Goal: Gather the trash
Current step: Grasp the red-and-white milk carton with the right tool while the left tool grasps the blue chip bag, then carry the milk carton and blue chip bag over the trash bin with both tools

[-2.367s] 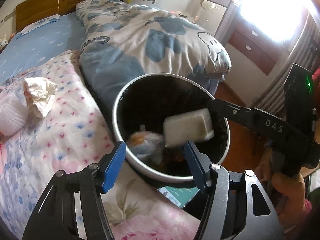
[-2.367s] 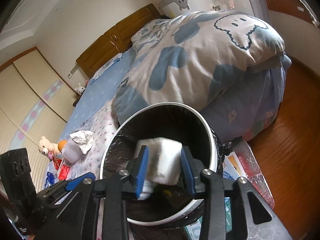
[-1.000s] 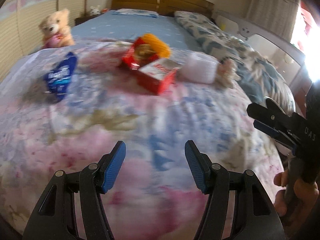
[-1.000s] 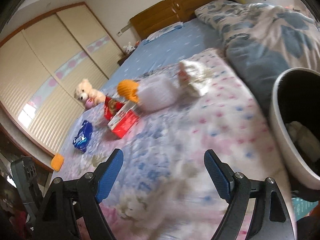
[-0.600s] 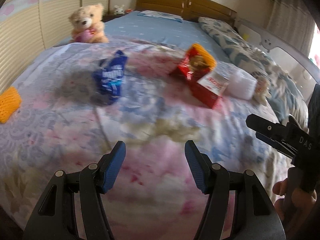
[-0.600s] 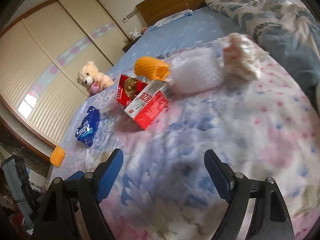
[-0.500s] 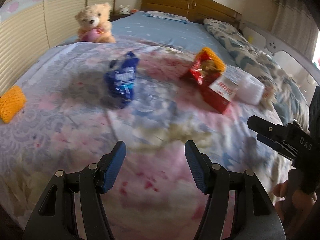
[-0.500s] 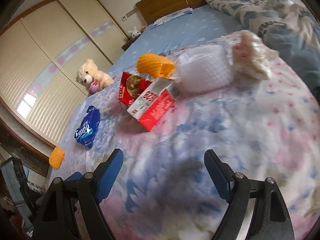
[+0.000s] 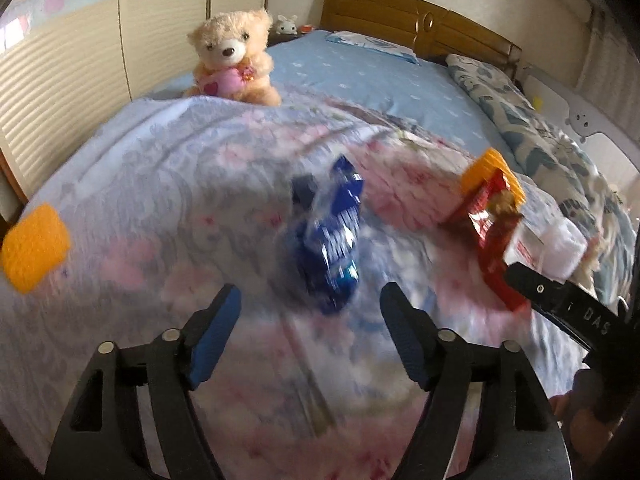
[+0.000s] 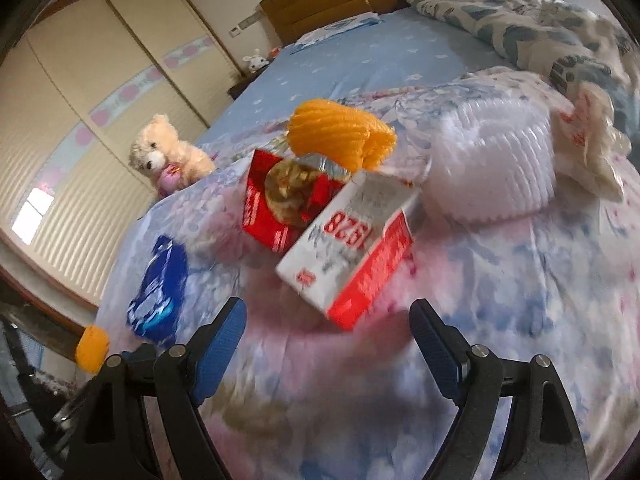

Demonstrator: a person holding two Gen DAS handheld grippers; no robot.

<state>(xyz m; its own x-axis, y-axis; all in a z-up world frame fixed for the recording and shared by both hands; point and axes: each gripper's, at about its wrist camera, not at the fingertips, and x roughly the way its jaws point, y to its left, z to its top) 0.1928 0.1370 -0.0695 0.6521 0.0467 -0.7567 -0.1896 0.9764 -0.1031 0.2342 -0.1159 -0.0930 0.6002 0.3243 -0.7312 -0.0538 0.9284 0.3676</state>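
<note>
A crumpled blue snack wrapper [image 9: 330,240] lies on the floral bedspread just beyond my left gripper [image 9: 310,336], whose jaws are opening with nothing between them. My right gripper [image 10: 328,348] stands open and empty just short of a red and white carton [image 10: 352,256]. Behind the carton sit a red snack bag [image 10: 280,200], an orange foam net [image 10: 340,136], a white foam net [image 10: 492,168] and a crumpled tissue [image 10: 592,152]. The blue wrapper [image 10: 158,292] also shows at the right wrist view's left. The right gripper's black arm [image 9: 568,312] crosses the left wrist view's right edge.
A teddy bear [image 9: 232,60] sits at the bedspread's far edge, with a wooden headboard [image 9: 416,28] behind. A second orange foam net [image 9: 34,252] lies at the bed's left edge. A blue patterned duvet [image 10: 540,28] is heaped at the right. Sliding wardrobe doors [image 10: 100,92] line the left wall.
Both grippers swept left across the bed, away from the bin. The blue wrapper now sits ahead of the left gripper, the carton ahead of the right. The left jaws have widened.
</note>
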